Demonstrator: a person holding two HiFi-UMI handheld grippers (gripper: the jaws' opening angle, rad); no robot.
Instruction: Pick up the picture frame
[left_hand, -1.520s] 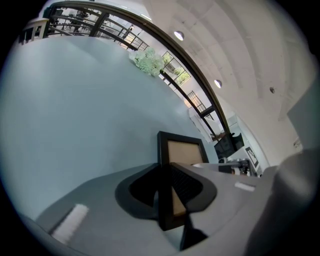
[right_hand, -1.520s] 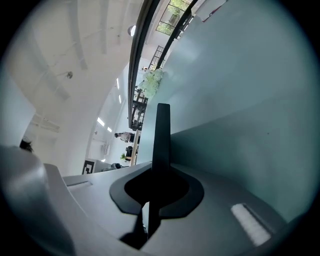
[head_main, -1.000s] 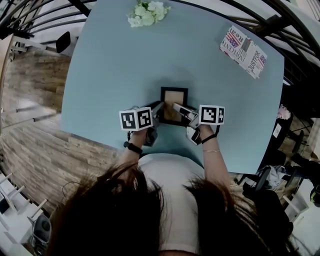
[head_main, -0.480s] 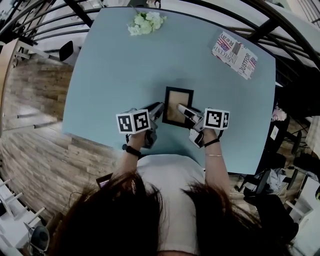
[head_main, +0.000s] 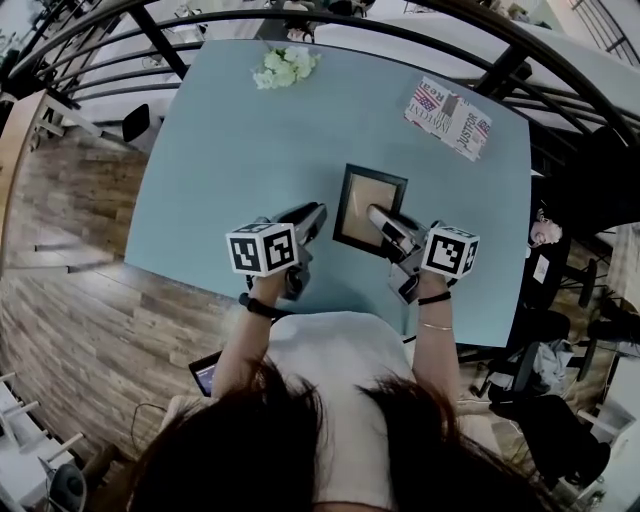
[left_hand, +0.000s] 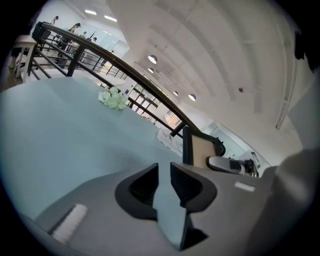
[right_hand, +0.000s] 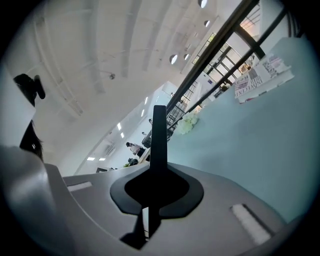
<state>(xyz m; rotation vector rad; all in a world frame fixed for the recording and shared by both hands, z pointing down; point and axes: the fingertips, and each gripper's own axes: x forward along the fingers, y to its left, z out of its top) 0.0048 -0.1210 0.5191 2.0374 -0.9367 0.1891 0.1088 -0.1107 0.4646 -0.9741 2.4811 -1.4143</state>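
Observation:
The picture frame (head_main: 368, 205) is black-rimmed with a tan panel. It sits over the near middle of the light-blue table (head_main: 220, 150). My right gripper (head_main: 380, 216) is shut on its near right edge. In the right gripper view the frame (right_hand: 159, 135) shows edge-on as a dark bar rising from between the jaws (right_hand: 156, 175). In the left gripper view the frame (left_hand: 202, 152) stands tilted up, with the right gripper (left_hand: 225, 164) on it. My left gripper (head_main: 316, 213) hangs just left of the frame and apart from it. Its jaws (left_hand: 164, 169) are narrowly open and hold nothing.
White flowers (head_main: 285, 66) lie at the table's far edge. A printed newspaper (head_main: 450, 117) lies at the far right. A dark railing runs behind the table. The near table edge is close under both hands. A wooden floor lies to the left.
The right gripper has carried the frame a little right and away, and its far edge has tipped up. The left gripper has come away from the frame's left edge.

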